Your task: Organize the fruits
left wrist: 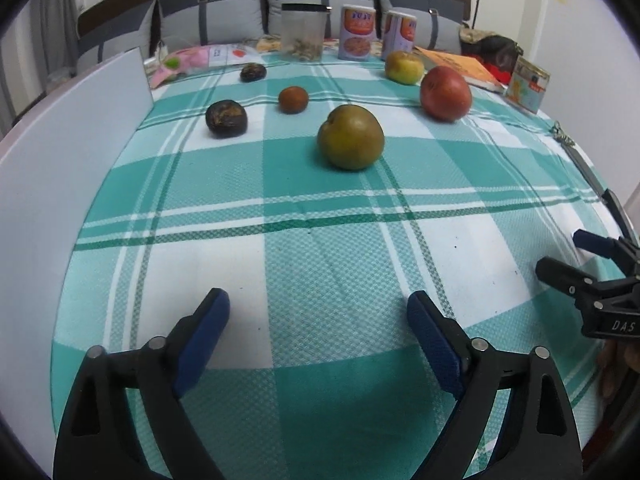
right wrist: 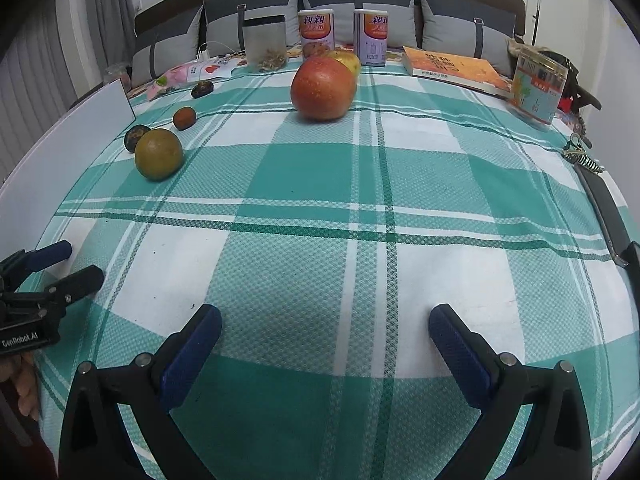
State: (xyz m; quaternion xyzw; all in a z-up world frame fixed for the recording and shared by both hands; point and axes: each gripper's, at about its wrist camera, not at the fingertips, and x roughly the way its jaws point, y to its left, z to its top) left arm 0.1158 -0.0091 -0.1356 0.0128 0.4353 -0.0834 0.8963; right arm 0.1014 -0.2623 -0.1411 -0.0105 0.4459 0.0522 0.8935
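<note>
— Fruits first: where do they lie from my left hand-held gripper [left wrist: 318, 312]?
— All ahead of it on the green-and-white checked cloth [left wrist: 320, 248], none between its fingers. Nearest is the greenish-brown round fruit [left wrist: 351, 137], straight ahead but well apart. Beyond it to the right sits the red apple [left wrist: 445, 93], with the yellow-green apple [left wrist: 404, 67] just behind that.
— And on the left?
— A dark wrinkled fruit [left wrist: 226, 118], a small reddish-brown fruit [left wrist: 293, 99] past it, and another dark one [left wrist: 253, 72] farthest back.
— My grippers?
— Both stand wide apart with nothing in them. From my right hand-held gripper [right wrist: 325, 326], the red apple [right wrist: 323, 89] lies ahead in the middle distance; the greenish-brown fruit [right wrist: 159, 154] is off to the left.
— Behind the fruit?
— A clear jar [left wrist: 302, 31], two printed cans [left wrist: 357, 32] and an orange book [right wrist: 452, 68] along the far edge.
</note>
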